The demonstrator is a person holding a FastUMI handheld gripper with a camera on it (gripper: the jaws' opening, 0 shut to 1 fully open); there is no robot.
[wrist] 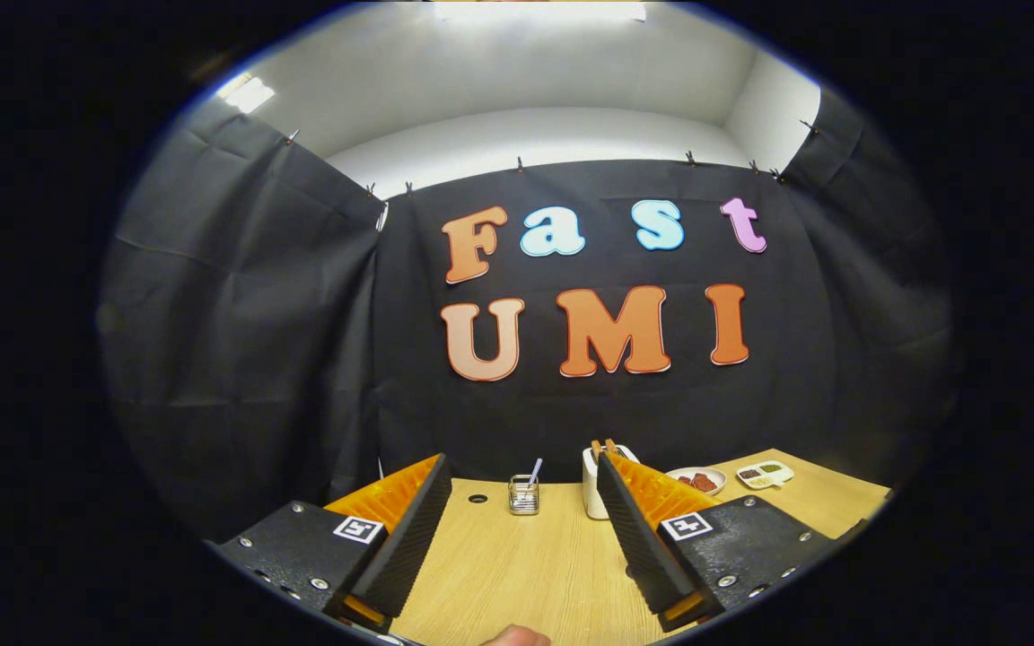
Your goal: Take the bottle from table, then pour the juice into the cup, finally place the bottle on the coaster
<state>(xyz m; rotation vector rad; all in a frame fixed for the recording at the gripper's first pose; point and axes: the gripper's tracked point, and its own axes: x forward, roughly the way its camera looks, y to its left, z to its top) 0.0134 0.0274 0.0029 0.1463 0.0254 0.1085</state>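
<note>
- Gripper view gives us most of all the wooden table (526, 565), bare between the fingers and running on to the booth wall. Its near part, under and beside the fingers, is cut off.
- Our gripper (521, 467) is held level above the table, its fingers spread wide with nothing between them.
- We cannot tell where the bottle, the cup or the coaster stands. Empty, parted fingers fit both a reach for the bottle and a pull-back from a bottle set on its coaster.
- Either way, we judge it wise to keep the fingers wide and level, and clear of the small things at the far edge.
- A white holder (591, 489) with wooden sticks, perhaps chopsticks, is half hidden behind the right finger.
- Beyond that finger lies a plate (686, 471) of something reddish, too small to name.
- Next to it sits a divided dish (765, 474); its contents are unclear.
- Ahead, between the fingers, stands a wire holder (524, 495) with a thin stick in it.
- A fingertip (515, 637) shows at the near edge.
</note>
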